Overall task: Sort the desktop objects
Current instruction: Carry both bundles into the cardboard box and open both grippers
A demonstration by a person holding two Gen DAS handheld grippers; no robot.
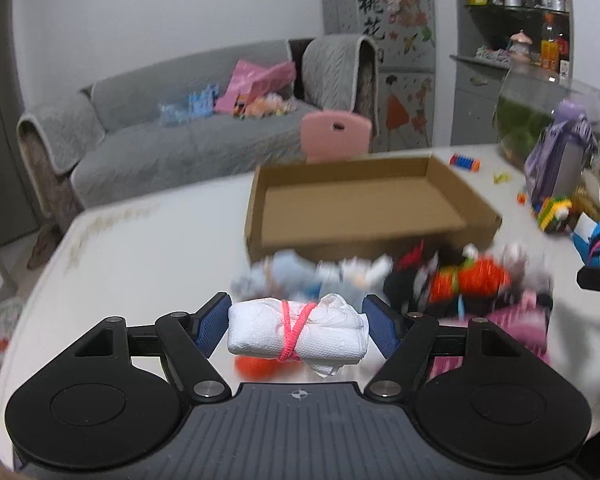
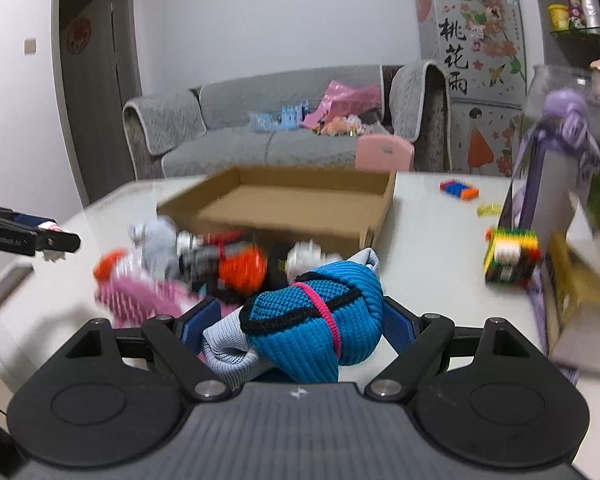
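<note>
My left gripper (image 1: 298,330) is shut on a white sock roll (image 1: 296,334) tied with a pink band, held above the table. In the right wrist view my right gripper (image 2: 300,326) is shut on a blue and grey sock roll (image 2: 312,332) with a pink band. An empty cardboard box (image 1: 364,204) (image 2: 288,208) lies open beyond a blurred pile of sock rolls (image 1: 452,280) (image 2: 204,268) in orange, pink, black and light blue. The left gripper's tip (image 2: 40,240) shows at the left edge of the right wrist view.
Toy bricks (image 1: 554,212) (image 2: 512,256) and a purple bag (image 1: 560,160) (image 2: 552,184) stand at the table's right side beside a glass fish bowl (image 1: 540,116). A small brick strip (image 1: 464,162) (image 2: 458,191) lies behind the box. A pink chair (image 1: 334,136) and a grey sofa (image 1: 172,140) stand beyond the table.
</note>
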